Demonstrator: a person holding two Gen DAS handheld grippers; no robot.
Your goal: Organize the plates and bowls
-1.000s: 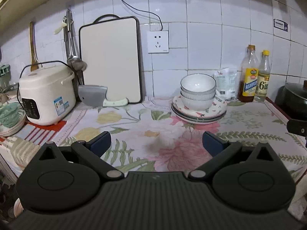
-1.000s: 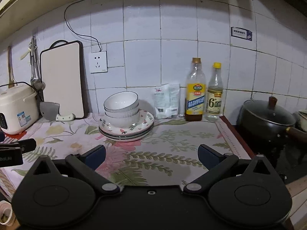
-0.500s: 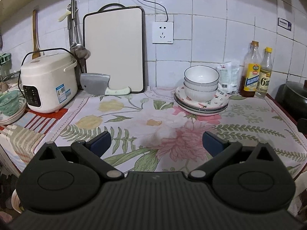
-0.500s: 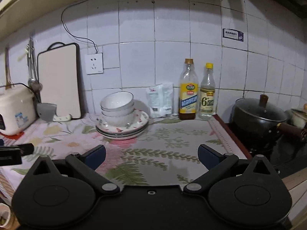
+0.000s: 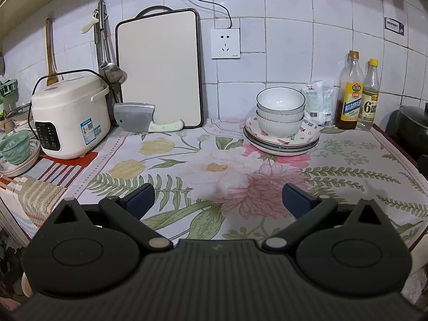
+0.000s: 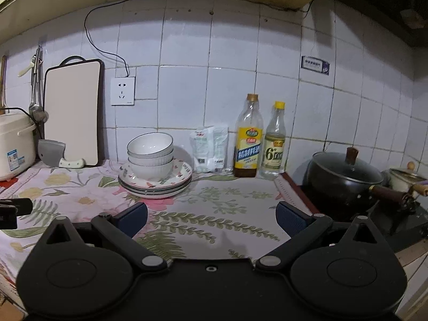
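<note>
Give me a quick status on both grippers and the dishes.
Left gripper open, empty. Right gripper open, empty. Bowls stacked on plates by the wall, untouched. Path clear.

Both wrist views look forward along their own fingers, low over the floral cloth (image 5: 214, 165), facing the tiled wall at 12 o'clock, well back from it. The left view sits further left, the rice cooker (image 5: 71, 115) at 10 o'clock; the right reaches the black pot (image 6: 345, 179) at 2 o'clock. Both share the stacked bowls (image 5: 280, 112) (image 6: 149, 155), plates and bottles.

Both the left gripper (image 5: 216, 196) and the right gripper (image 6: 211, 215) hang level with jaws spread wide, nothing between their blue fingertips (image 5: 140, 198).
</note>
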